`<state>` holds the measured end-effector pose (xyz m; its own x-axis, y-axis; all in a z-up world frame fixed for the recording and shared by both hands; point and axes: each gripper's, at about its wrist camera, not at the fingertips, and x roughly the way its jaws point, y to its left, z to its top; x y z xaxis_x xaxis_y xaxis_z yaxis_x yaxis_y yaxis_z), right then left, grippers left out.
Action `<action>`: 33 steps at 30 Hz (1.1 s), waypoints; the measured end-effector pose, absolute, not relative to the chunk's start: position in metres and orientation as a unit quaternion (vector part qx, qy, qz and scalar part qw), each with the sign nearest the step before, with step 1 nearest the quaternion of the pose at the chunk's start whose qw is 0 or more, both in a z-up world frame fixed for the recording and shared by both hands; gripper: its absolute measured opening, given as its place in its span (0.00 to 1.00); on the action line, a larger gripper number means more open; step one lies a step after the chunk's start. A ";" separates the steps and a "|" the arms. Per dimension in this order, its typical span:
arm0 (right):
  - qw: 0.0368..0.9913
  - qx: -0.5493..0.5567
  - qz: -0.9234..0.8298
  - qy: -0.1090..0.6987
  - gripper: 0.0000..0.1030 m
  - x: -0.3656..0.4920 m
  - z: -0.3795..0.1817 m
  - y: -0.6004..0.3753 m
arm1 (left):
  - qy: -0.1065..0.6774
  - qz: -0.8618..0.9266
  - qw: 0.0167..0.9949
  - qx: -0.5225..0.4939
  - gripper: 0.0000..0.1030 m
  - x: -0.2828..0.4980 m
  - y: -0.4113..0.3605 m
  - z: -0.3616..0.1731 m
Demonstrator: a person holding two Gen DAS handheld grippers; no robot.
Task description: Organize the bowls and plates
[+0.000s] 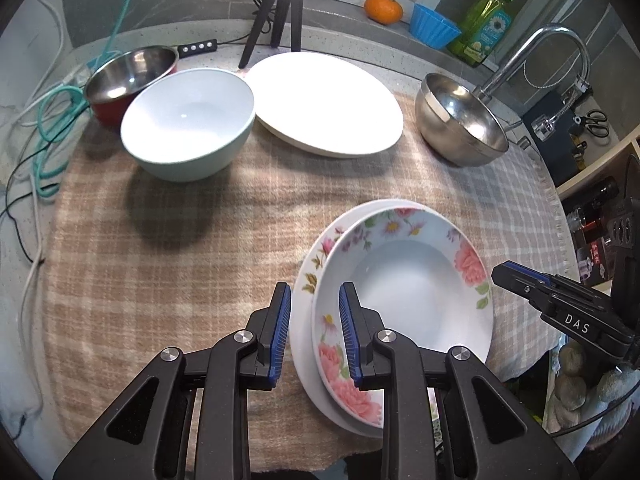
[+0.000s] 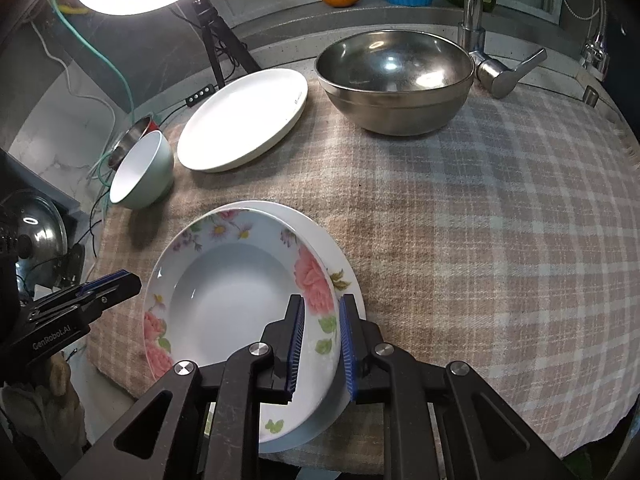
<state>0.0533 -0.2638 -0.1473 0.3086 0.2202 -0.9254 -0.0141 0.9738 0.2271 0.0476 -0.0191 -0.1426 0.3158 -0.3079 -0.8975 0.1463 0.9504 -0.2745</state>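
Bowls, three: two steel, one white bowl, behind the flower plate on a second plate. Right claw pinches its rim; left claw straddles it, loose.

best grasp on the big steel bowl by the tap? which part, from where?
Pinch the thin rim of the steel bowl, one finger inside and one outside, coming down from above. It sits upright and open, and its rounded wall is too wide and slick to span. Take the near rim, since the faucet crowds the far right side.
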 end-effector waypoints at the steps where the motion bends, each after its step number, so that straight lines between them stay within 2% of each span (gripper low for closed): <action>1: 0.805 0.091 0.074 0.582 0.16 0.056 -0.145 -0.264 | 0.566 -0.141 0.809 -0.071 0.22 0.051 -0.017 -0.141; 18: 0.826 0.143 0.084 0.539 0.21 0.094 -0.104 -0.264 | 0.537 -0.150 0.828 -0.057 0.22 0.115 0.008 -0.100; 22: 0.826 0.159 0.088 0.533 0.28 0.105 -0.097 -0.263 | 0.529 -0.154 0.833 -0.053 0.22 0.130 0.011 -0.087; 33: 0.815 0.170 0.132 0.537 0.28 0.132 -0.110 -0.258 | 0.519 -0.120 0.846 -0.044 0.22 0.174 0.007 -0.080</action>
<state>0.1316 -0.2575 -0.1095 0.3876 0.3981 -0.8314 -0.0336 0.9074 0.4189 0.1745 0.0067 -0.0801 0.4336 -0.2476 -0.8664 0.1572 0.9676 -0.1978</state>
